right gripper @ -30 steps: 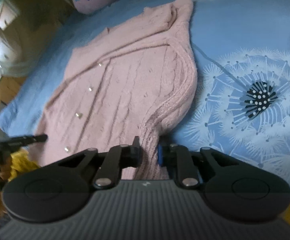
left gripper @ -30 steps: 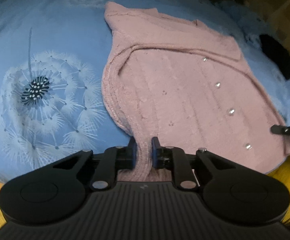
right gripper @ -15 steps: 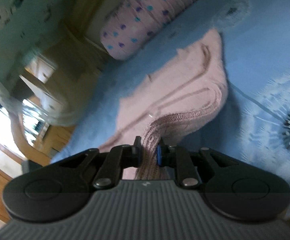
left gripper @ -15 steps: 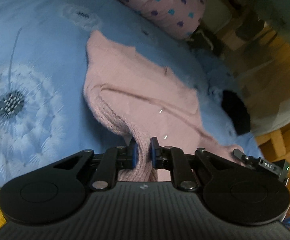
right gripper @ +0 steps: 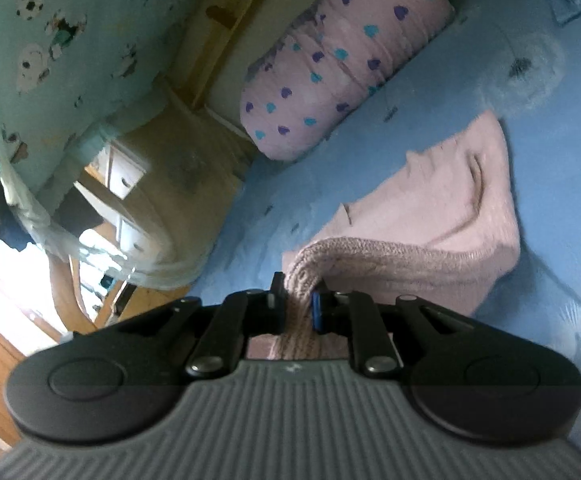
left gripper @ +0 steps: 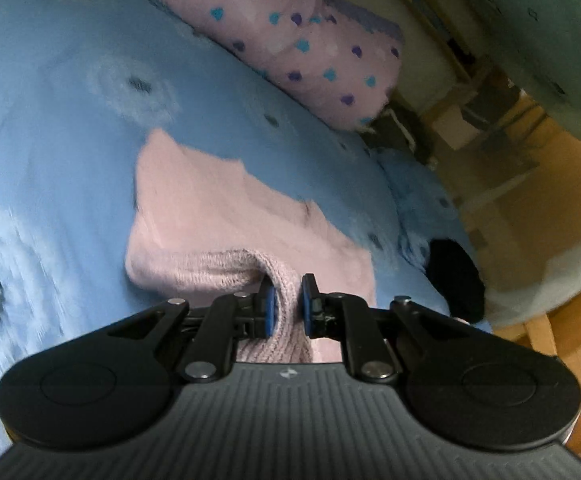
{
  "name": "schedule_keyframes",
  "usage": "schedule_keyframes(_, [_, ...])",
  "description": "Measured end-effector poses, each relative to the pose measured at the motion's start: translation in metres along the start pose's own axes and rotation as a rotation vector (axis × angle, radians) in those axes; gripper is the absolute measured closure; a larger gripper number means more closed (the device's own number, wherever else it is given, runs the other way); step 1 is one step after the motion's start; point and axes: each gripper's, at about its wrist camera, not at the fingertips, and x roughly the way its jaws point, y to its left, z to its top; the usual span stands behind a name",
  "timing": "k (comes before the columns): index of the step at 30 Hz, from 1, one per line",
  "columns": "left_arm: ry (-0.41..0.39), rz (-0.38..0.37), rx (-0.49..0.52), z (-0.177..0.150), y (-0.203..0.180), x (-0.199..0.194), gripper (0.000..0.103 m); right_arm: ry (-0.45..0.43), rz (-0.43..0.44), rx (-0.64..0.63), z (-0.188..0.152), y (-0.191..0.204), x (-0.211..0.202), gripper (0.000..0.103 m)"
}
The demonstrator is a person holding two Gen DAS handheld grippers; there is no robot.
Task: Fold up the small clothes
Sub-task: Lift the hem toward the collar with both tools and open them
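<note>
A small pink knitted cardigan (left gripper: 218, 216) lies on a blue bedsheet with a dandelion print (left gripper: 50, 160). My left gripper (left gripper: 286, 304) is shut on one corner of its ribbed hem, which is raised off the bed and bent over the rest of the garment. My right gripper (right gripper: 296, 306) is shut on the other hem corner of the cardigan (right gripper: 442, 200), lifted the same way. The buttoned front is hidden under the raised hem in both views.
A pink bolster pillow with coloured hearts (left gripper: 302, 52) (right gripper: 342, 64) lies at the head of the bed. A black object (left gripper: 456, 276) sits on the bed's right edge. Beyond the bed are a wooden floor (left gripper: 550, 184) and white drawers (right gripper: 124, 176).
Both grippers have risen and carried the hem forward over the cardigan. The buttoned front, seen earlier, is now covered, and the views have tilted up toward the pillow.
</note>
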Motion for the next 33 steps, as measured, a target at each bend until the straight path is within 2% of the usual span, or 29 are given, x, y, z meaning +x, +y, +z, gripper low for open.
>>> schedule_keyframes(5, [-0.050, 0.029, -0.011, 0.039, 0.002, 0.017, 0.088, -0.089, -0.006, 0.016, 0.030, -0.009, 0.011, 0.088])
schedule_keyframes(11, [-0.100, 0.081, -0.017, 0.086, 0.006, 0.061, 0.088, -0.189, -0.036, 0.036, 0.072, -0.030, 0.041, 0.088])
schedule_keyframes(15, [-0.119, 0.119, -0.033, 0.106, 0.020, 0.102, 0.088, -0.246, -0.091, 0.020, 0.092, -0.049, 0.064, 0.088])
schedule_keyframes(18, [-0.131, 0.162, -0.020, 0.108, 0.032, 0.128, 0.089, -0.265, -0.157, -0.002, 0.096, -0.068, 0.082, 0.088])
schedule_keyframes(26, [-0.079, 0.369, 0.100, 0.101, 0.068, 0.184, 0.089, -0.197, -0.369, 0.031, 0.083, -0.122, 0.119, 0.088])
schedule_keyframes(30, [-0.072, 0.406, 0.143, 0.101, 0.072, 0.191, 0.087, -0.149, -0.467, -0.002, 0.078, -0.124, 0.127, 0.086])
schedule_keyframes(33, [-0.076, 0.392, 0.143, 0.102, 0.070, 0.182, 0.086, -0.138, -0.500, -0.049, 0.077, -0.117, 0.128, 0.083])
